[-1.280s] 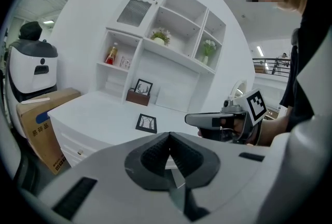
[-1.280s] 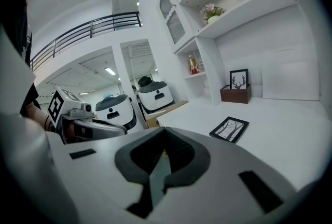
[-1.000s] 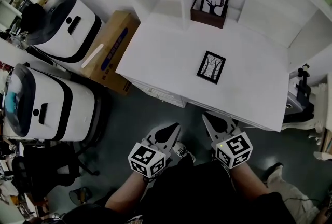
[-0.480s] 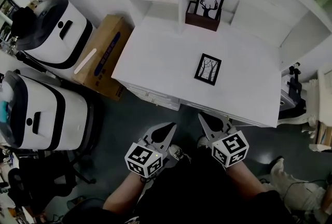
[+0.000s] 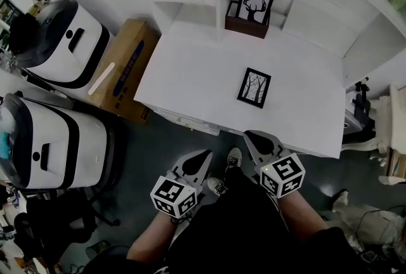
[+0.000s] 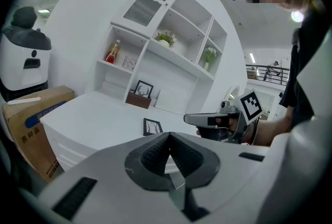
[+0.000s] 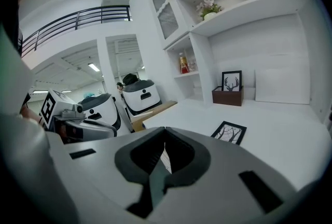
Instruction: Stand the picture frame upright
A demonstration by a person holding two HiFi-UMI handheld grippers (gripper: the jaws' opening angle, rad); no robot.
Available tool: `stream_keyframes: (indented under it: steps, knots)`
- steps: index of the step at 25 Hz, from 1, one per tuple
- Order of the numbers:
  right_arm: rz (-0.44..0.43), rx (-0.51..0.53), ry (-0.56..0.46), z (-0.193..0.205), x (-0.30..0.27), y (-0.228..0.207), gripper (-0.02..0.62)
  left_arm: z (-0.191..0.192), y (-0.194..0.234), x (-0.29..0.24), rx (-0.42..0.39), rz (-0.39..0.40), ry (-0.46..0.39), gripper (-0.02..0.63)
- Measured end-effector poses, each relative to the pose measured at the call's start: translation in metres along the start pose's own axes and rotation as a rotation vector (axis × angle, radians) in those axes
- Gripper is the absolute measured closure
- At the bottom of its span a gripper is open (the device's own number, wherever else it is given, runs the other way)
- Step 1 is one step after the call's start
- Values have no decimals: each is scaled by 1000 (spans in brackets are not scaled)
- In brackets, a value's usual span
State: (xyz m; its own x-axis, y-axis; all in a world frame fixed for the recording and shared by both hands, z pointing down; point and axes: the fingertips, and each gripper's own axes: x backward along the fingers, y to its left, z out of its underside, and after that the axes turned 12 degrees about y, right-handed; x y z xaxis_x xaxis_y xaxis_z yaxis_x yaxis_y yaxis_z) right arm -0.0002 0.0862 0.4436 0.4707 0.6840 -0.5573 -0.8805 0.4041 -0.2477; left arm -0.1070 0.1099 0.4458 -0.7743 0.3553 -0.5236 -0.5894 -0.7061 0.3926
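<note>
Picture frame (image 5: 254,87): flat on the white tabletop (image 5: 190,70), tree print facing up, near the tabletop centre and well clear of every edge. Same spot and same flat attitude as one second ago; not yet upright. Also seen flat beyond the jaws in the left gripper view (image 6: 152,126) and in the right gripper view (image 7: 229,132).

At 12 o'clock from the picture frame, against the rear of the tabletop: a deer print frame (image 5: 255,4), upright in a brown holder (image 5: 246,21). No change from the earlier frames.

Left gripper (image 5: 202,157): jaws closed together, tip to tip, nothing between them, as confirmed in its own view (image 6: 168,135). Held off the tabletop, at about 7 o'clock from the picture frame, above the floor. Jaws closed throughout the last second.

Right gripper (image 5: 248,135): jaws likewise closed and empty (image 7: 165,129). Positioned at 6 o'clock from the picture frame, tips just at the front edge of the tabletop, well apart from the frame. Also seen from the side in the left gripper view (image 6: 188,118). Only a slight shift against one second ago; no contact with the frame at either moment.

At 9 o'clock from the tabletop: a cardboard box (image 5: 120,66), unmoved.

Main difference across the earlier frames: a small shift of the head view, not of the objects.
</note>
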Motion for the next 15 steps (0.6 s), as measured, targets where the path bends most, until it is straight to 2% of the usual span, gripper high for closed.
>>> stream_keyframes:
  steps: [6, 15]
  knots:
    - [13, -30, 8, -6, -13, -29, 592, -18, 9, -33, -11, 21, 28, 601]
    - [63, -116, 28, -8, -23, -94, 592, -51, 21, -92, -58, 44, 87, 601]
